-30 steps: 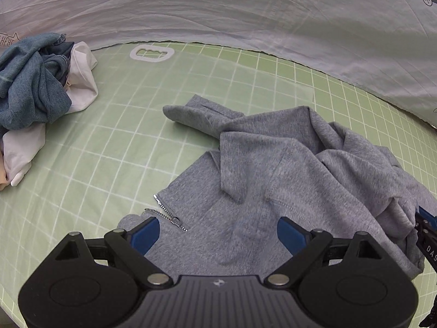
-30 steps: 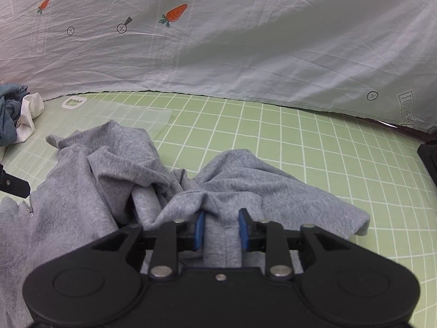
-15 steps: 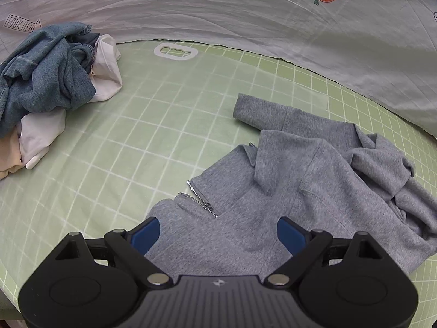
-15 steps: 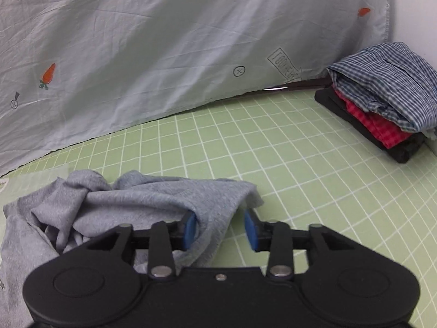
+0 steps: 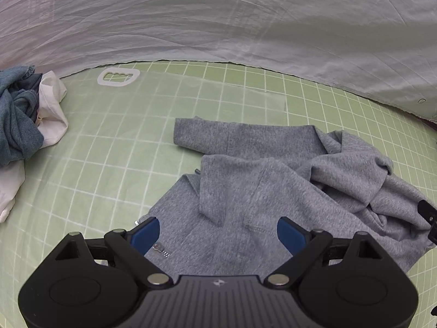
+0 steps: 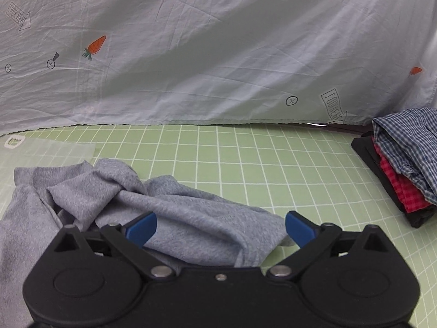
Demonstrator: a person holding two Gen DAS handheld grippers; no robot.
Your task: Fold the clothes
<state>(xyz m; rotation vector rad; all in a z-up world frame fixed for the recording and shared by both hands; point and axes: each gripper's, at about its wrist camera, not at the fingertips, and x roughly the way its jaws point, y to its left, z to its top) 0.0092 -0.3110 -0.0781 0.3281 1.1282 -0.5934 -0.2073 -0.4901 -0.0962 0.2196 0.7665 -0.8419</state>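
Spreading wide at the bottom of the left wrist view, the left gripper [image 5: 217,232] holds nothing, its blue pads [image 5: 144,233] hovering over the near edge of a crumpled gray sweatshirt [image 5: 273,191] whose metal zipper [image 5: 161,248] shows beside the left pad. The right gripper [image 6: 220,228] is likewise released, pads apart over a bunched fold of the same sweatshirt [image 6: 177,218], which lies in the lower left of that view. The garment rests on a green gridded mat [image 5: 109,150]. A heap of blue and white clothes [image 5: 24,128] sits at the left edge; a stack of folded shirts [image 6: 404,169] sits at the right edge of the right view. A pale carrot-print sheet [image 6: 218,54] hangs behind.
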